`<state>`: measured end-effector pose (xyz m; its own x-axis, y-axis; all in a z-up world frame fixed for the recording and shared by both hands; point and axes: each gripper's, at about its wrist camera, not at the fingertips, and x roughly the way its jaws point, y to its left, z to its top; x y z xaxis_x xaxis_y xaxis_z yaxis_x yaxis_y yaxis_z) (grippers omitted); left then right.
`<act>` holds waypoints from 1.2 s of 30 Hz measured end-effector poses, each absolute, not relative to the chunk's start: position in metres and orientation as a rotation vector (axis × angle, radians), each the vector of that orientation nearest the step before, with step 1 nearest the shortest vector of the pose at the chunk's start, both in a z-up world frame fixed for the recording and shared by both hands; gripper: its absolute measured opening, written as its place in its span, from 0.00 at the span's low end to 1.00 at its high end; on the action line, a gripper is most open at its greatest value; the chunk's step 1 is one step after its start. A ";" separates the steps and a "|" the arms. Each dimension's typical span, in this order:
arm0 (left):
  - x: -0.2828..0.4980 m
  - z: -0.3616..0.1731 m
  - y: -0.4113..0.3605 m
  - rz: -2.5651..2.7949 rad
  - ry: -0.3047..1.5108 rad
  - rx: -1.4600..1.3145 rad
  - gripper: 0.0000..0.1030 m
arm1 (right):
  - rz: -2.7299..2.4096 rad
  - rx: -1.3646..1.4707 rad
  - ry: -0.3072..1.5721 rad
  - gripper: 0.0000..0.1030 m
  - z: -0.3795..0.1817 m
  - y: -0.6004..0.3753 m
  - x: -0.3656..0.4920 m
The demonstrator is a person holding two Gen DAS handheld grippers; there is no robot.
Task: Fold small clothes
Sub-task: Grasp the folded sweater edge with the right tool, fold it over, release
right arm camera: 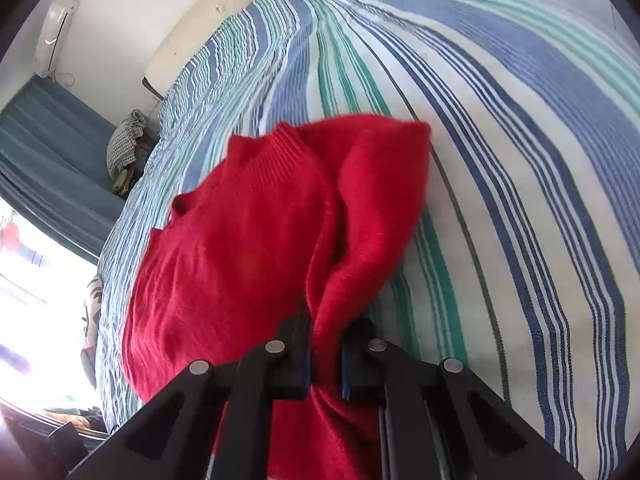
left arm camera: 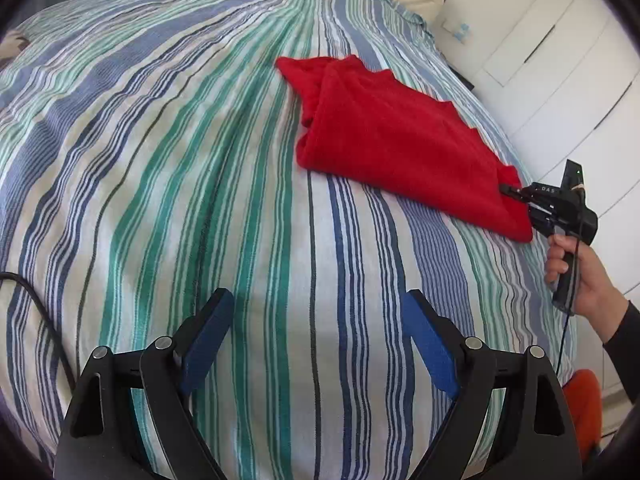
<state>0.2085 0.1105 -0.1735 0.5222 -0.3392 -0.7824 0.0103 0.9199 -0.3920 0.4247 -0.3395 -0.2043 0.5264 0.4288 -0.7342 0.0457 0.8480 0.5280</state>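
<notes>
The right gripper (right arm camera: 325,354) is clamped on a bunched fold at the near edge of the red sweater (right arm camera: 240,248); knit fills the gap between its pads and spills below them toward the camera. Just ahead of the jaws the garment rises in a loose ridge, then lies flatter to the left, with the ribbed collar (right arm camera: 280,156) at the far end. Everything rests on the striped bedspread (right arm camera: 520,160), which extends well beyond the sweater. The left gripper (left arm camera: 318,332) stands wide open and holds nothing — only bare striped cover lies between and ahead of its fingers, with the sweater well ahead and to the right. A black cable (left arm camera: 36,304) trails over the cover to its left. Probable faults from this state: the single pinch gathers several layers, so a pull may drag the whole garment across the bed instead of turning one edge; the soft knit may slip from the pads under tension; with the far side unsupported, the fold may land skewed — the idle left gripper is the likely cause.
</notes>
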 end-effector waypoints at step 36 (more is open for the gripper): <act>0.212 -0.158 0.170 -0.157 0.896 -0.504 0.85 | 0.669 -0.320 1.025 0.39 -0.201 0.007 0.389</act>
<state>0.2125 0.1705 -0.1579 0.6224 -0.3362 -0.7068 -0.0763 0.8727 -0.4823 0.3886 0.0071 -0.2008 0.3462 0.3607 -0.8661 -0.6476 0.7598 0.0576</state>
